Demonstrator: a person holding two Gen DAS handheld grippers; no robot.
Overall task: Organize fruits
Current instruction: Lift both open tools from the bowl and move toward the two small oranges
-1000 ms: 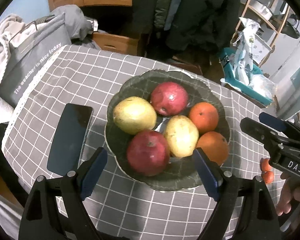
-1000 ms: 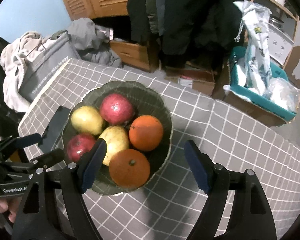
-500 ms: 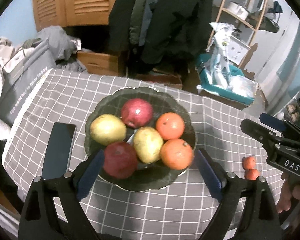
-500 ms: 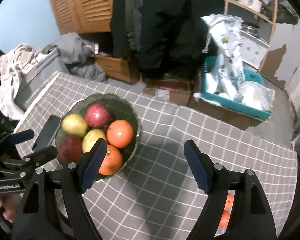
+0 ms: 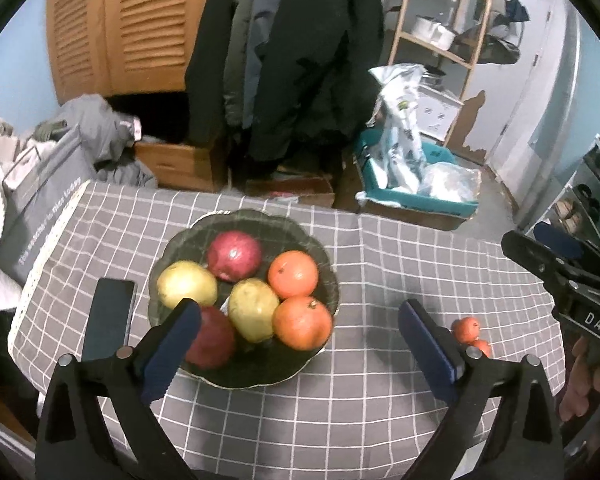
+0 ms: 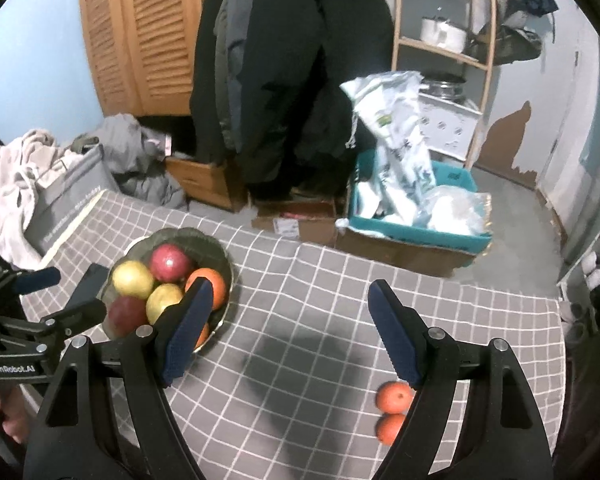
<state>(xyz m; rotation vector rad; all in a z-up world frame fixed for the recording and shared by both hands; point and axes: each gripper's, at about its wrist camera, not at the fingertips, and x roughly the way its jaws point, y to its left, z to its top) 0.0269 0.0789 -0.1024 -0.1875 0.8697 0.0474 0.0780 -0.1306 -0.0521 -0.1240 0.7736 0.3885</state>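
A dark scalloped bowl [image 5: 300, 236] on the grey checked tablecloth [image 5: 380, 420] holds two red fruits, two yellow pears and two oranges [image 5: 302, 322]. It also shows in the right wrist view [image 6: 220, 256]. Two small tangerines [image 6: 394, 396] lie on the cloth at the right; they also show in the left wrist view [image 5: 466, 330]. My left gripper [image 5: 300, 344] is open and empty above the bowl's near rim. My right gripper [image 6: 290, 330] is open and empty above bare cloth, between bowl and tangerines.
A black phone [image 5: 110, 320] lies left of the bowl. Past the table's far edge are a grey bag [image 5: 40, 200], clothes, cardboard boxes, a teal bin [image 6: 412, 232] and a wooden shelf [image 5: 440, 40].
Both grippers have pulled back and risen, so the bowl looks smaller and farther off. The two tangerines have come into the right wrist view. Both grippers stay open.
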